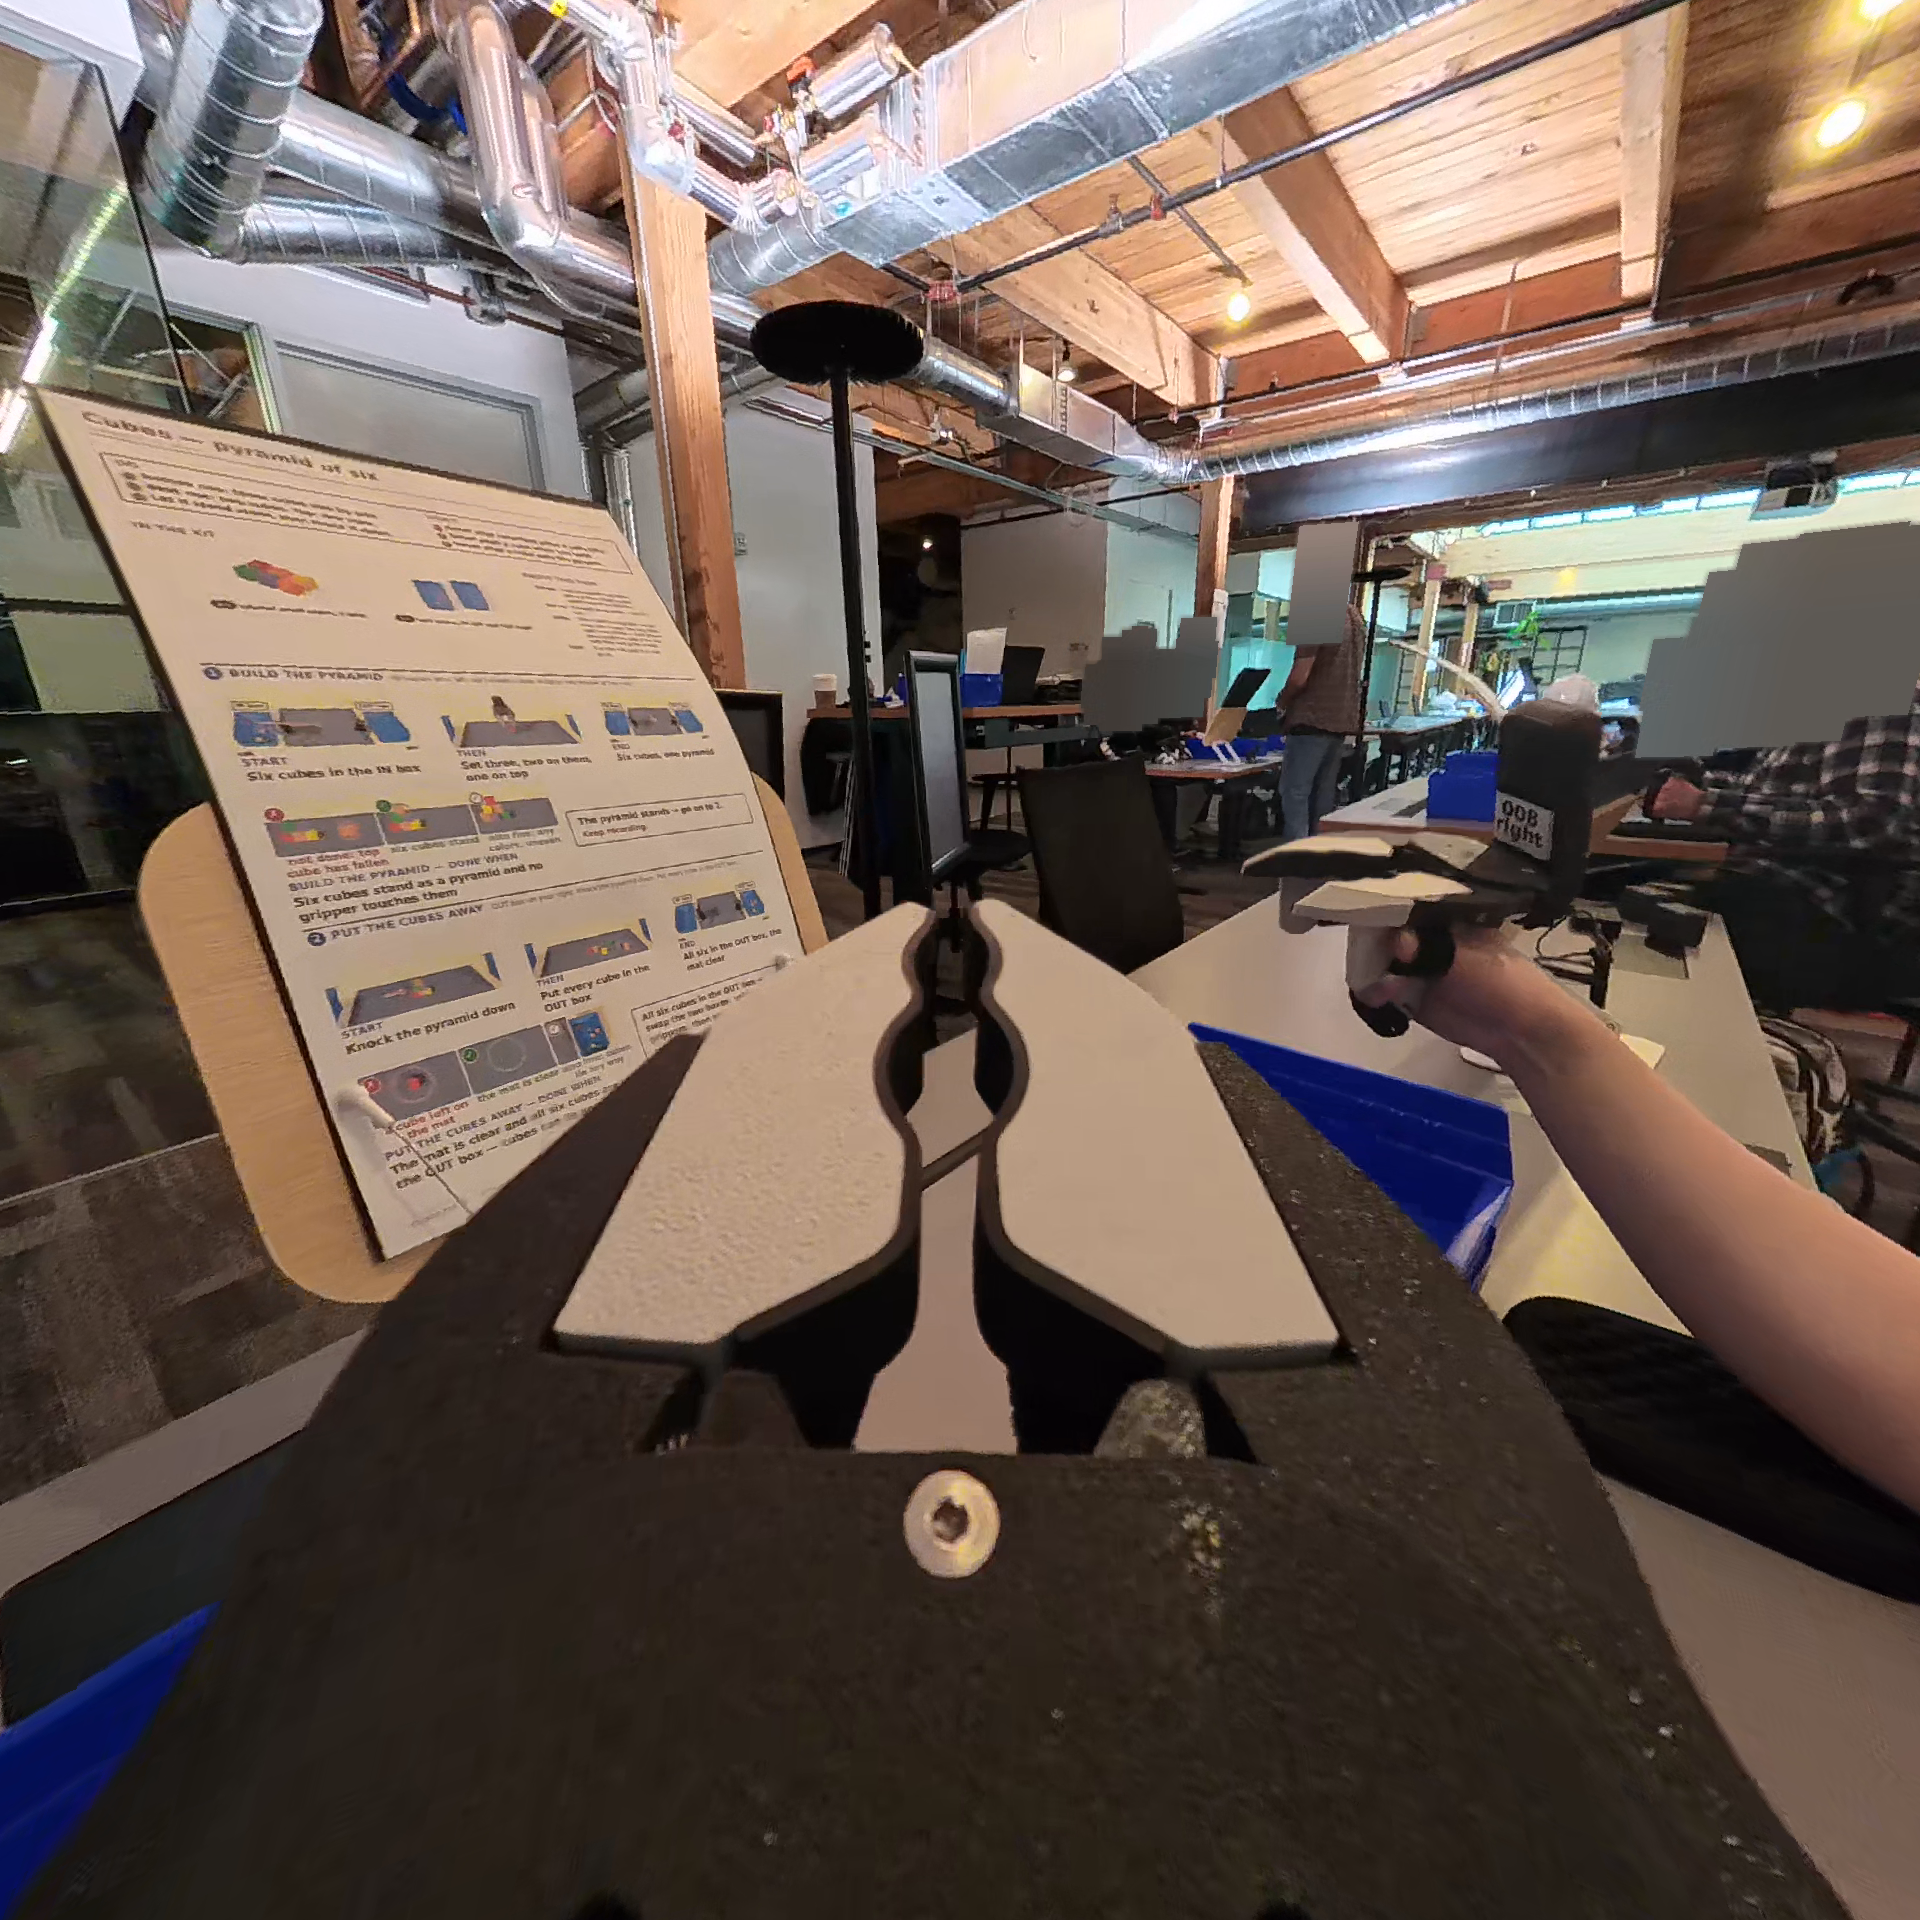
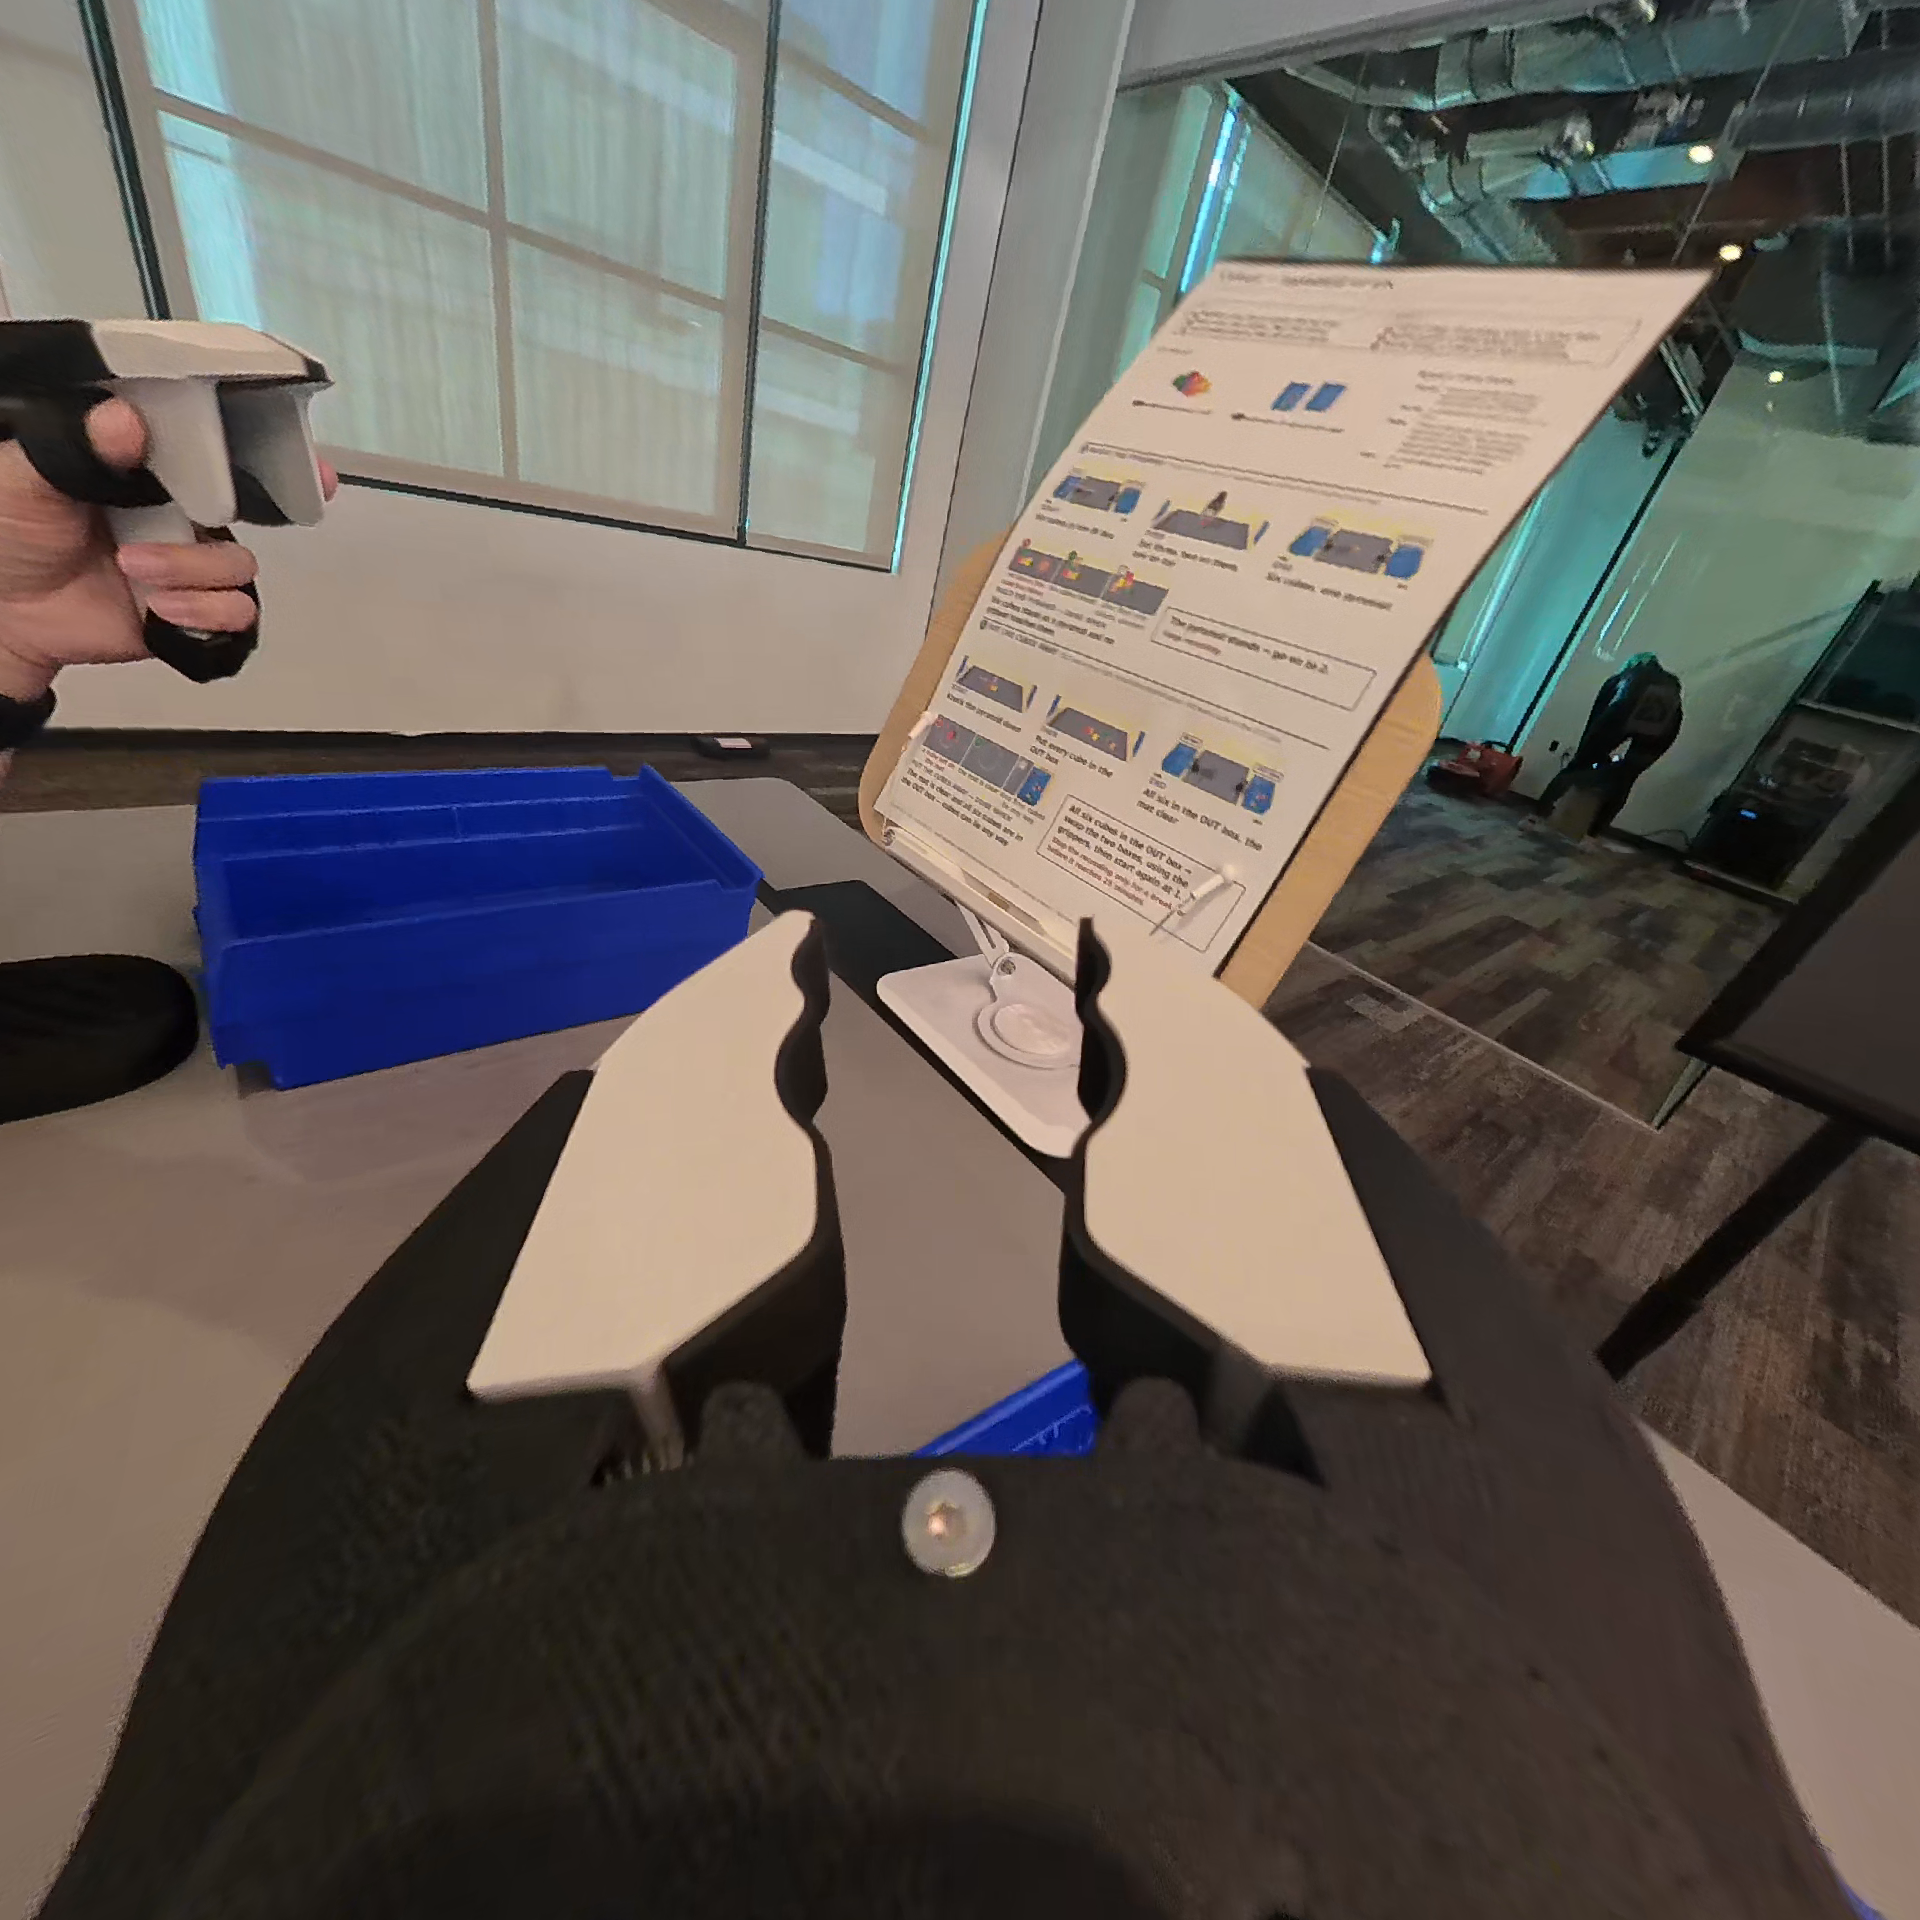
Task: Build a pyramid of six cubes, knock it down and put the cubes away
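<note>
The left gripper (image 1: 951,920) is showing pale grey textured finger plates on a speckled black body; the right gripper (image 2: 945,951) is wearing the same grey on black. A glossy bright blue plastic bin (image 2: 468,904) is sitting at the far left edge of the light grey table (image 2: 156,1299). The white printed instruction sheet (image 2: 1247,603) is carrying small multicoloured pictures against its tan wooden backing board (image 2: 1340,831).

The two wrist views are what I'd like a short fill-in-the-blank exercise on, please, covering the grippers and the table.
1. The bin on the table is coloured ____.
2. No cubes show inside it: what shows of it looks ____.
3. The right gripper has its jaws ____.
4. The left gripper has its jaws nearly ____, with nothing between them.

Missing words: blue; empty; open; shut
</note>
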A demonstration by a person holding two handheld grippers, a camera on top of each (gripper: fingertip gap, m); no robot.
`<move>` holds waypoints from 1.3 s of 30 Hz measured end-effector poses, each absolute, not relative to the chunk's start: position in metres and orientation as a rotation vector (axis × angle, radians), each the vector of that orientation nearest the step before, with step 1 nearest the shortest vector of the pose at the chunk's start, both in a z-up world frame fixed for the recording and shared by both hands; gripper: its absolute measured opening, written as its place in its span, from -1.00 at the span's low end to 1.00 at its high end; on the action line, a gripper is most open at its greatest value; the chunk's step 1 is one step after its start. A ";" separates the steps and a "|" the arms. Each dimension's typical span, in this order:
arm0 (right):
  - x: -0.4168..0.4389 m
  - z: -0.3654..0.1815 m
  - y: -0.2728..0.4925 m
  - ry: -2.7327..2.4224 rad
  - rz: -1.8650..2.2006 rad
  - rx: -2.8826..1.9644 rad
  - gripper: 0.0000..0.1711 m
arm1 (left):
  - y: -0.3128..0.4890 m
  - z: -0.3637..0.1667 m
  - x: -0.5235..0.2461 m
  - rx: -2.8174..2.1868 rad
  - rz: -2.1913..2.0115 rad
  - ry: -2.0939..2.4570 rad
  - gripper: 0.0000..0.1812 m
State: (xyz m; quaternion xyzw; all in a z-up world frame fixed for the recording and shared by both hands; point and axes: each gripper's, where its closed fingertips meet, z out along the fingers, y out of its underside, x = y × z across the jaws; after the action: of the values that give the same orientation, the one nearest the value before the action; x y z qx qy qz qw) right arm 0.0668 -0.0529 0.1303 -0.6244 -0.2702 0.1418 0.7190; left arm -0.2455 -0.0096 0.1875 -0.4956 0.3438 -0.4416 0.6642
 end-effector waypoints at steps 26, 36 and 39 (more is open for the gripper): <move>0.056 0.153 -0.063 -0.623 0.126 -1.223 -0.45 | -0.004 0.151 -0.194 -1.168 -0.809 0.905 -1.00; 0.064 0.167 -0.072 -0.591 0.069 -1.137 -0.37 | 0.002 0.152 -0.196 -1.155 -0.840 0.870 -0.93; 0.069 0.170 -0.076 -0.573 0.065 -1.123 -0.41 | 0.002 0.154 -0.197 -1.148 -0.842 0.863 -0.88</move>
State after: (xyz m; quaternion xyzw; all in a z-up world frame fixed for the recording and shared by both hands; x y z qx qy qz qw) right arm 0.0689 -0.0759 0.1700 -0.5249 -0.2678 0.0303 0.8073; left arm -0.1974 0.0022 0.1540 -0.5098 0.3835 -0.3740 0.6732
